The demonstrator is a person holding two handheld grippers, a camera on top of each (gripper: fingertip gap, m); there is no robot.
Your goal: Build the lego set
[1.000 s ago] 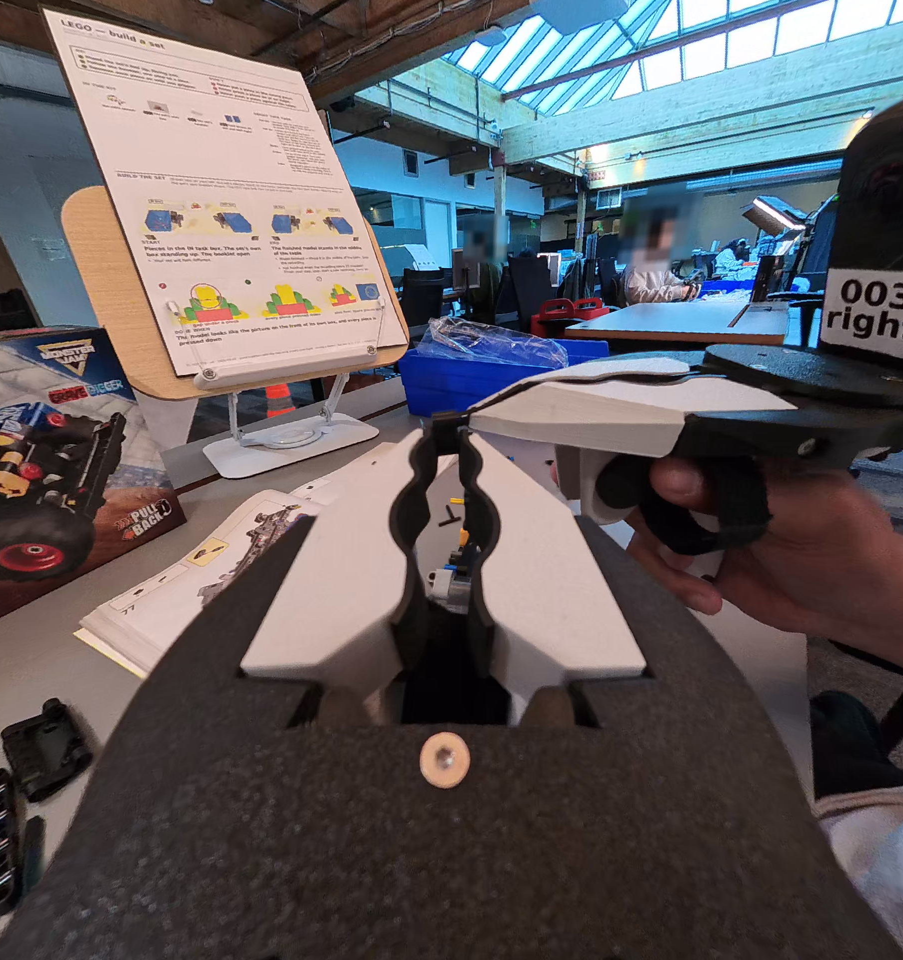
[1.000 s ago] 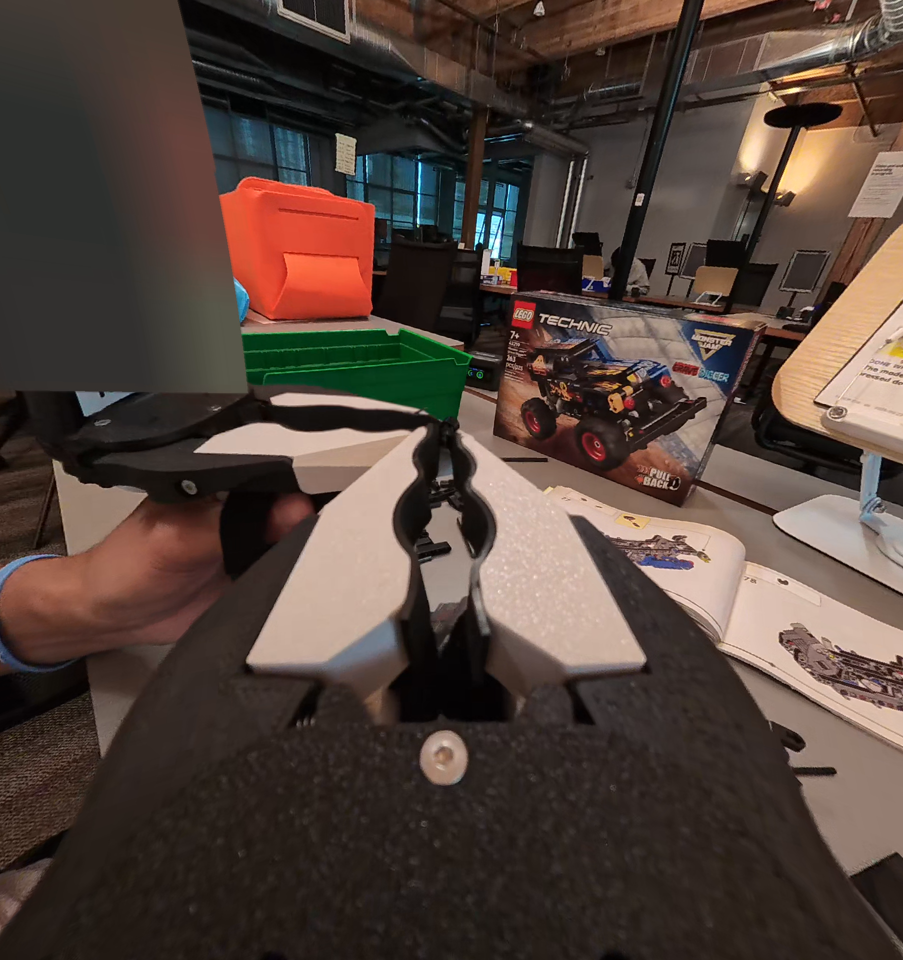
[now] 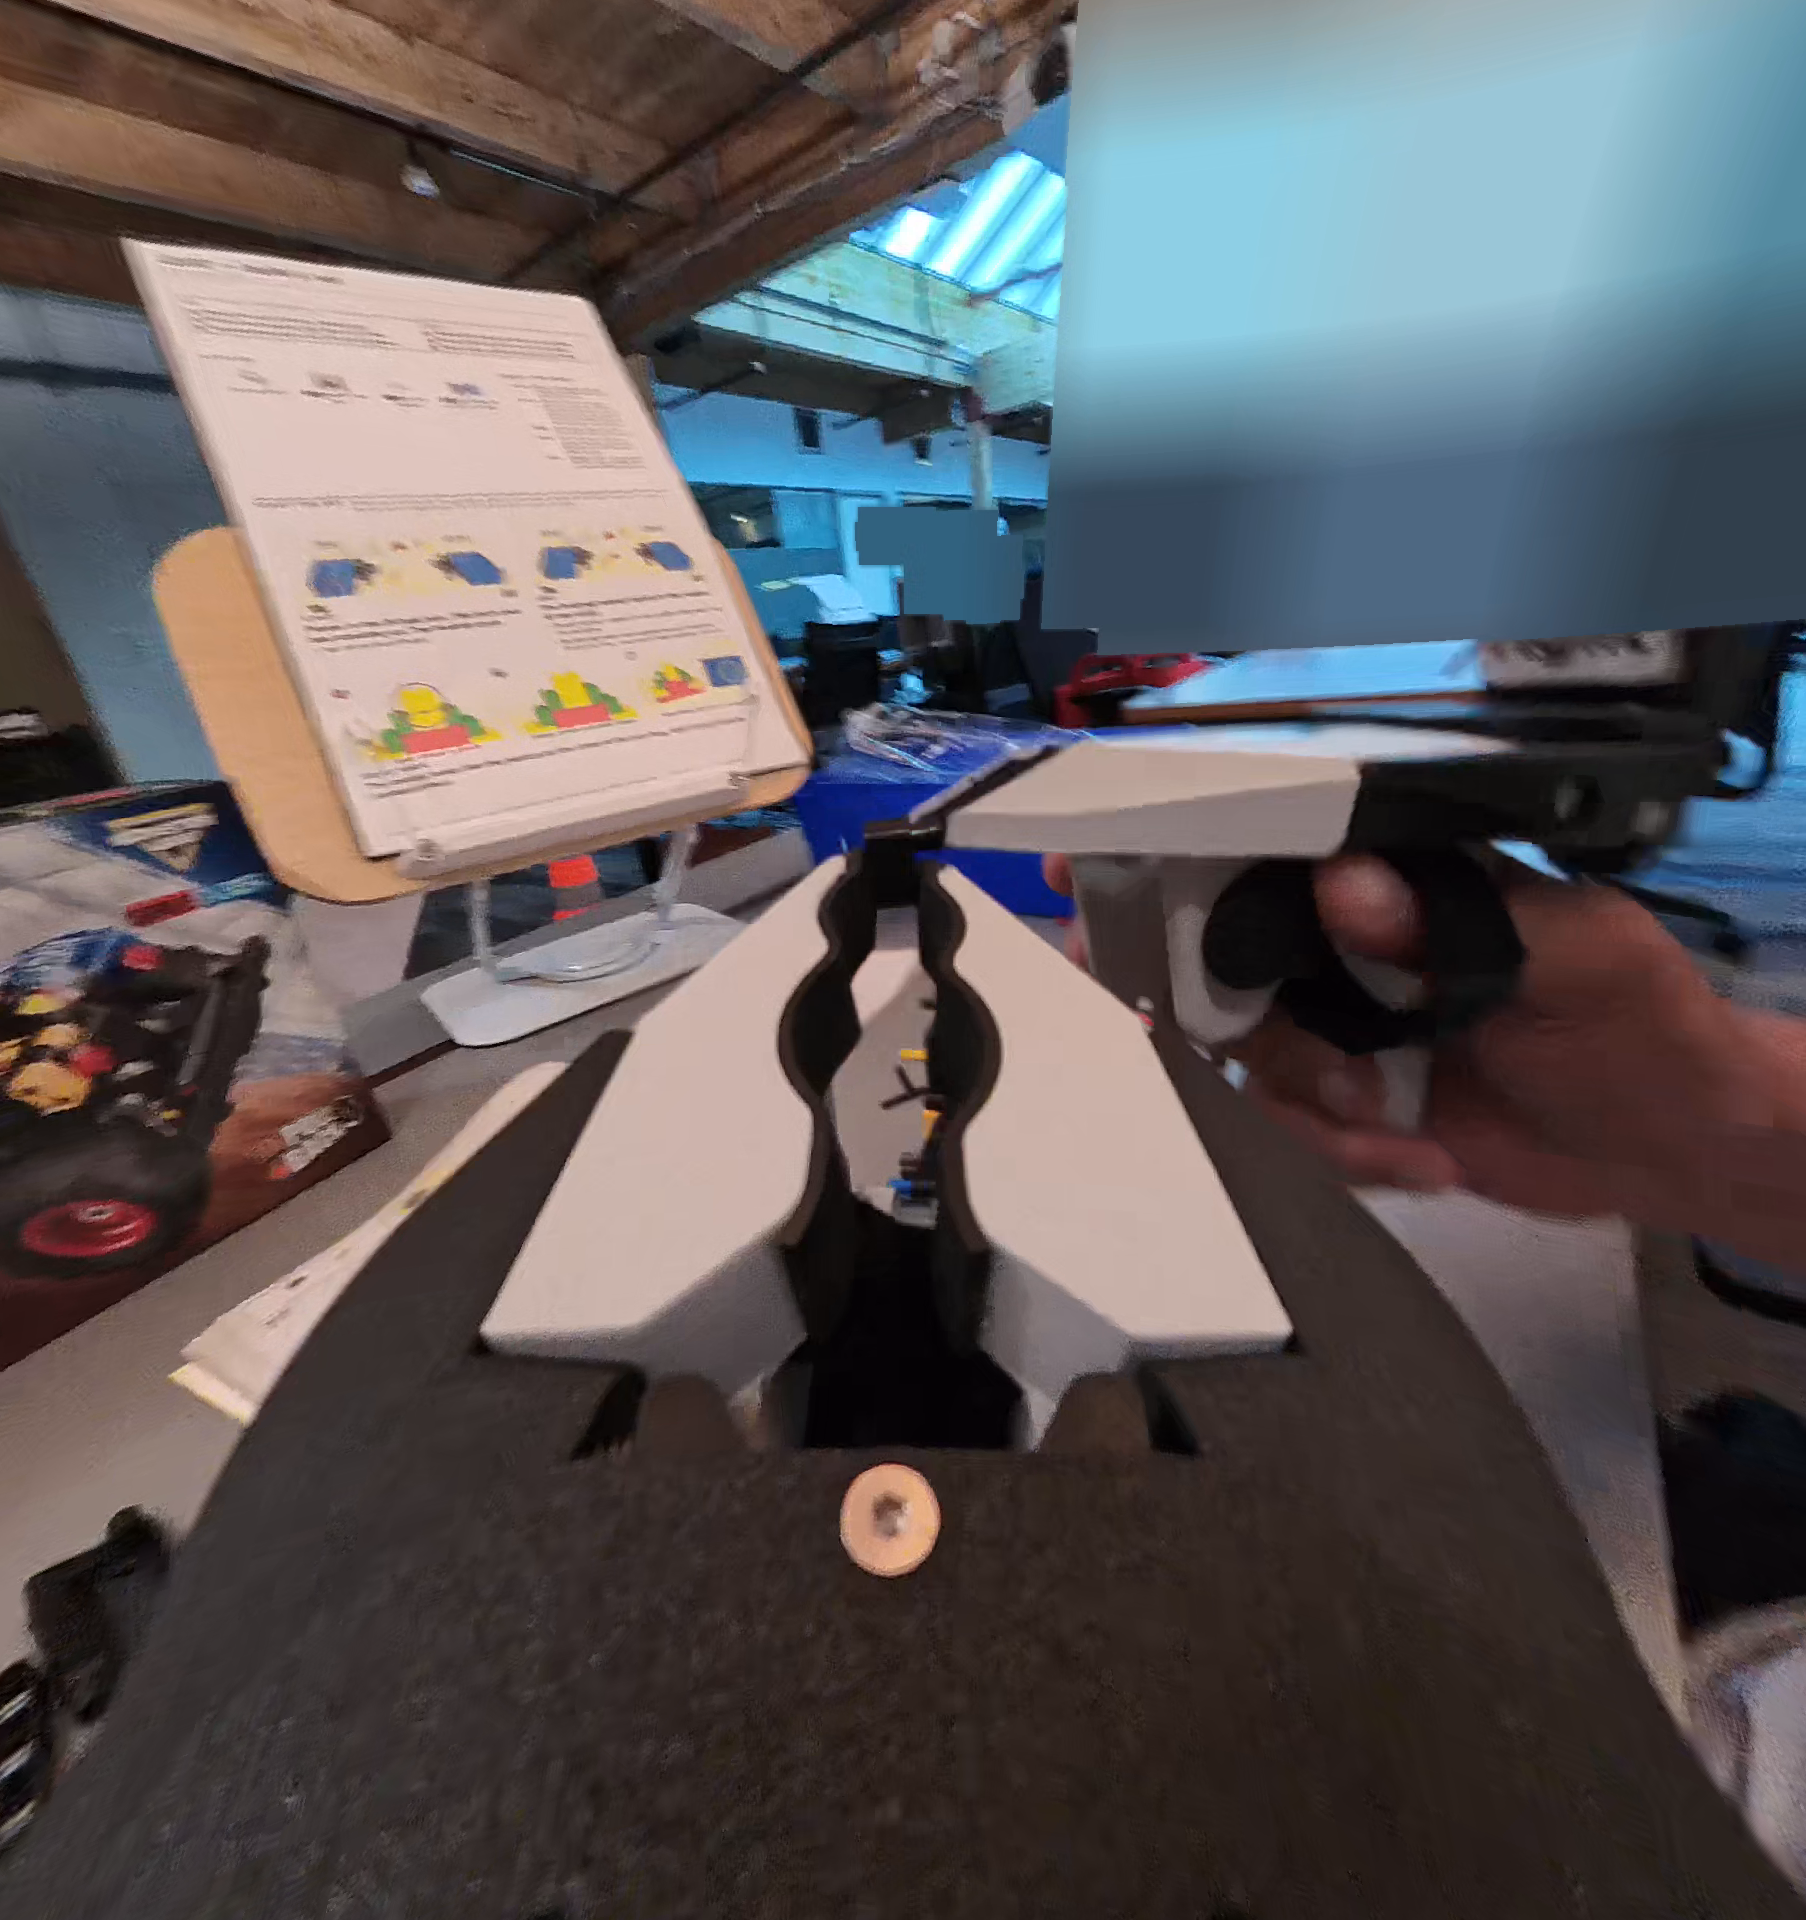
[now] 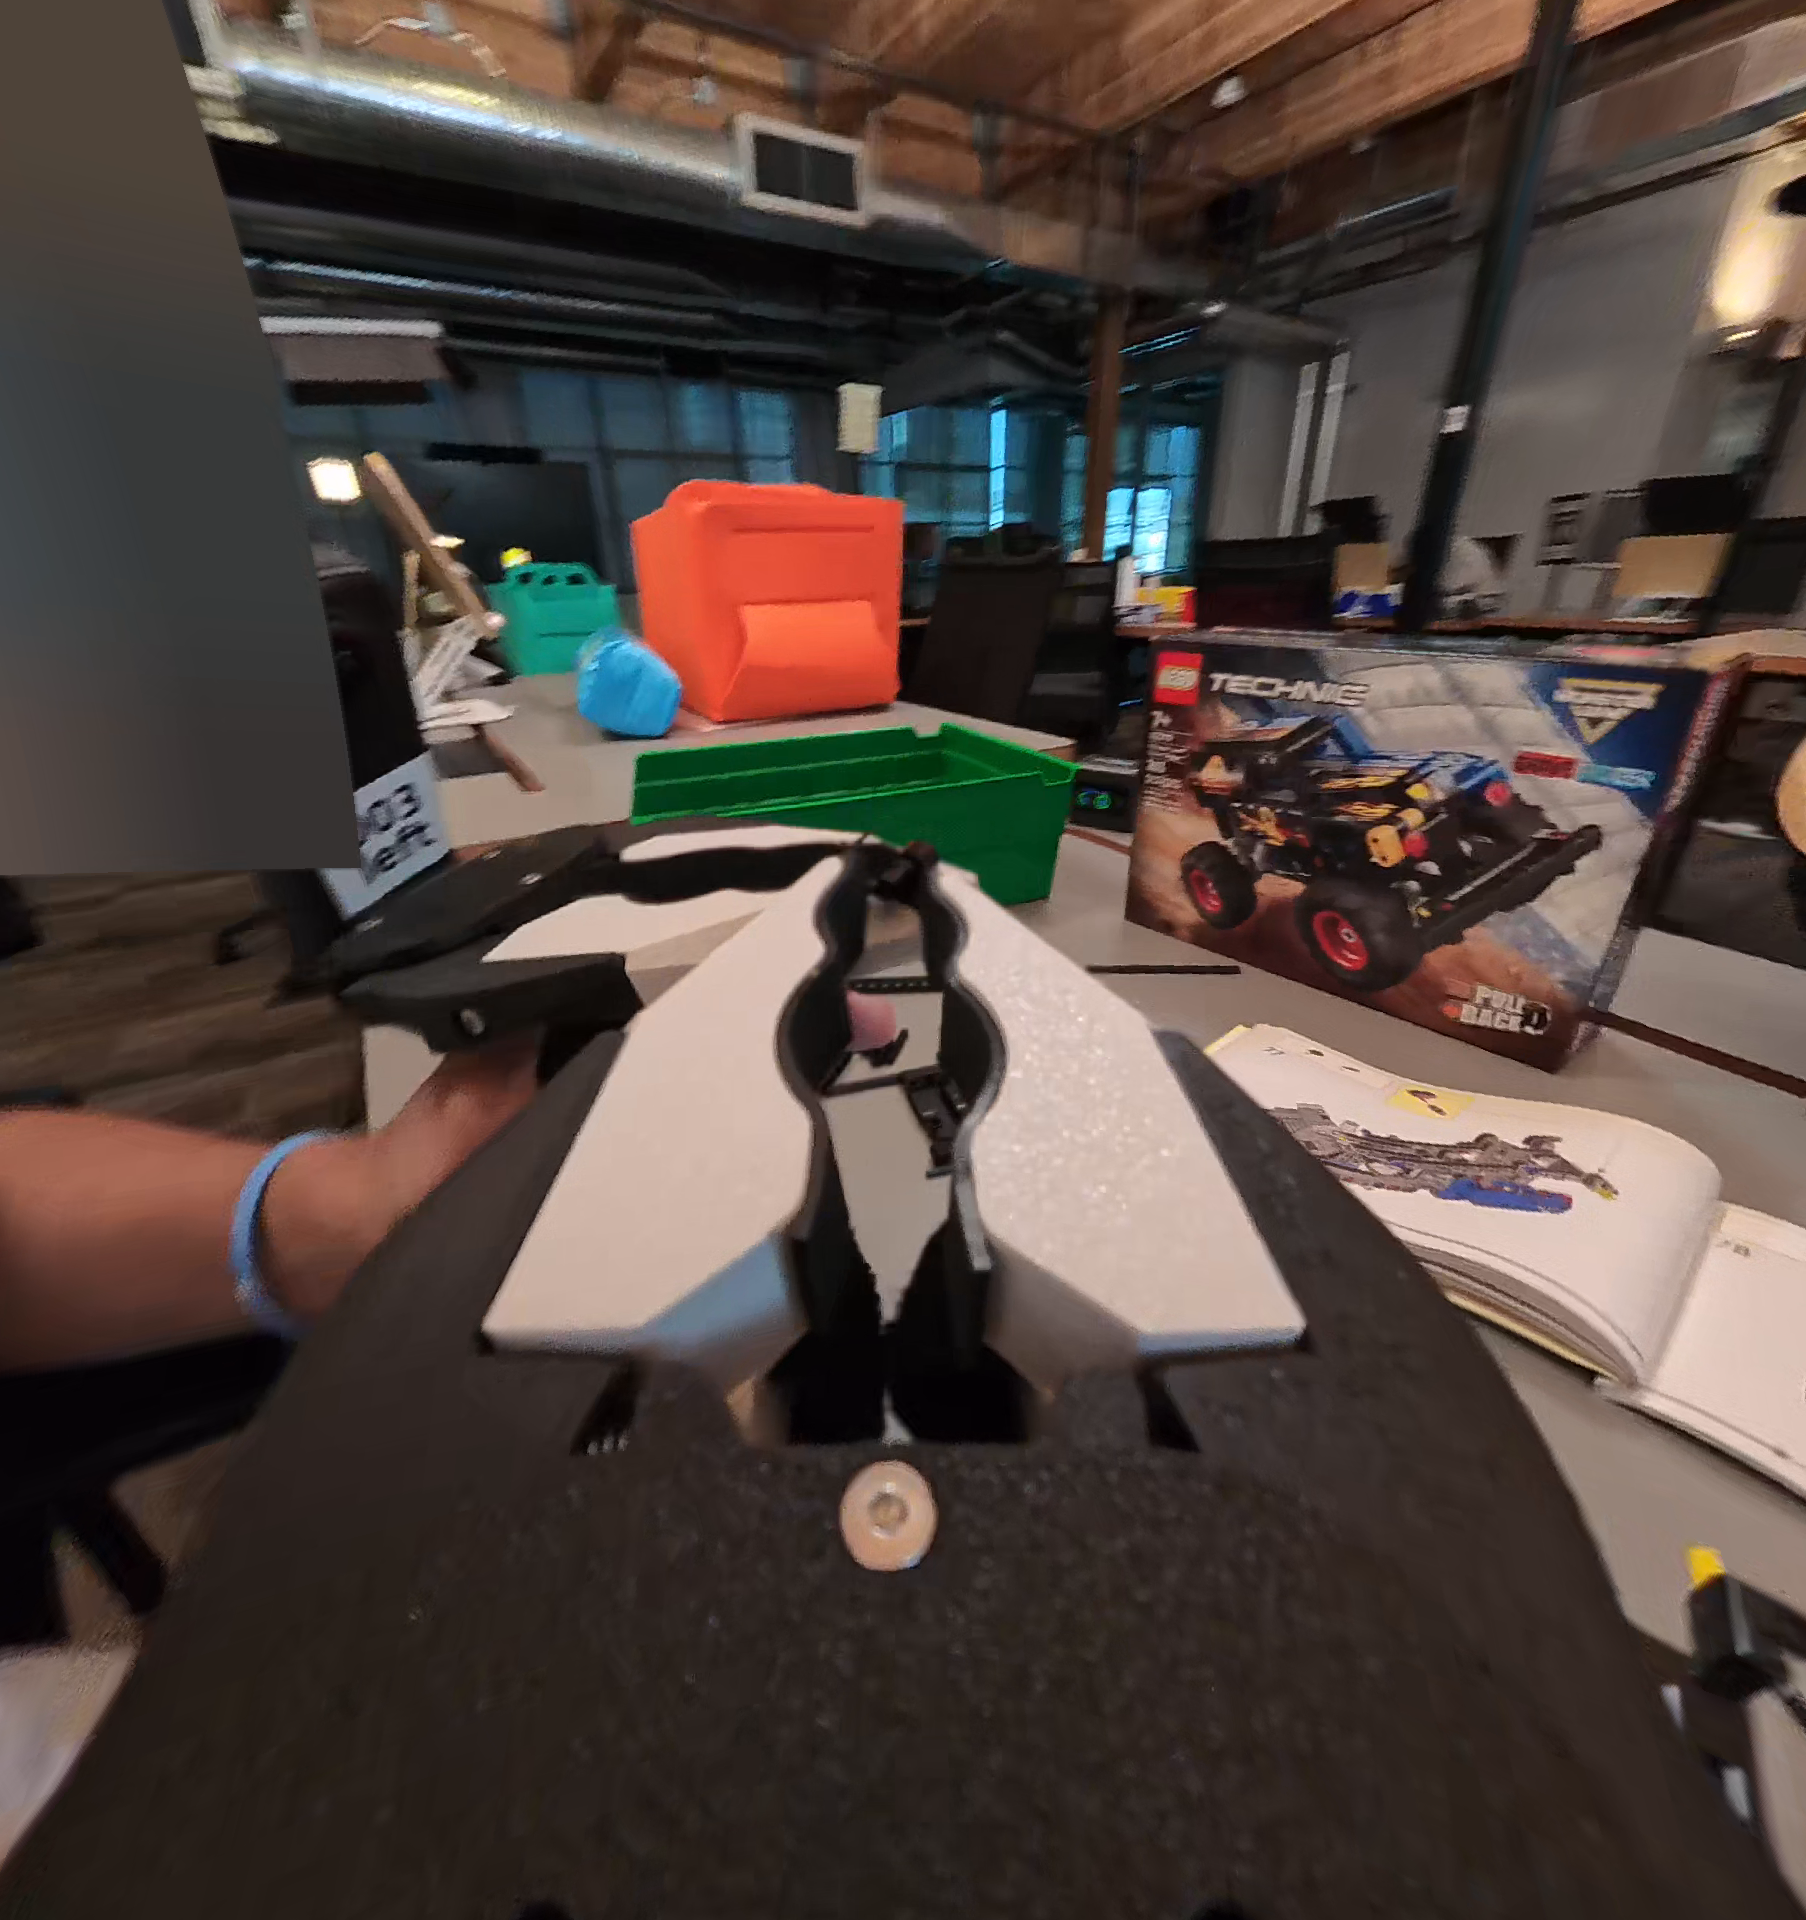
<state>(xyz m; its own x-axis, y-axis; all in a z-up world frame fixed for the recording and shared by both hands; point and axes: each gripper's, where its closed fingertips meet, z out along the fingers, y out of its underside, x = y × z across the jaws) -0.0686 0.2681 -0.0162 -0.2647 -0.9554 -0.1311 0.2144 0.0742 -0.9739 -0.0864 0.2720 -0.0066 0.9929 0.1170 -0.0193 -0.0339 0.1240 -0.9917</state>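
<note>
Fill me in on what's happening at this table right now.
A person holds a two-finger tool in each hand above a grey table. The left tool and right tool meet tip to tip around something small and dark, too blurred to identify. An open instruction booklet and the set's box sit nearby; loose black parts lie below.

Grey table [image 4: 1117, 940] bearing the set's printed box [image 4: 1398, 831], standing toward the far edge, with a green tray [image 4: 847, 795] beside it and an open instruction booklet [image 4: 1564, 1236] lying nearer. A document stand's white base [image 3: 577, 971] rests on the surface by the box; small black parts [image 4: 930, 1107] lie loose mid-surface
</note>
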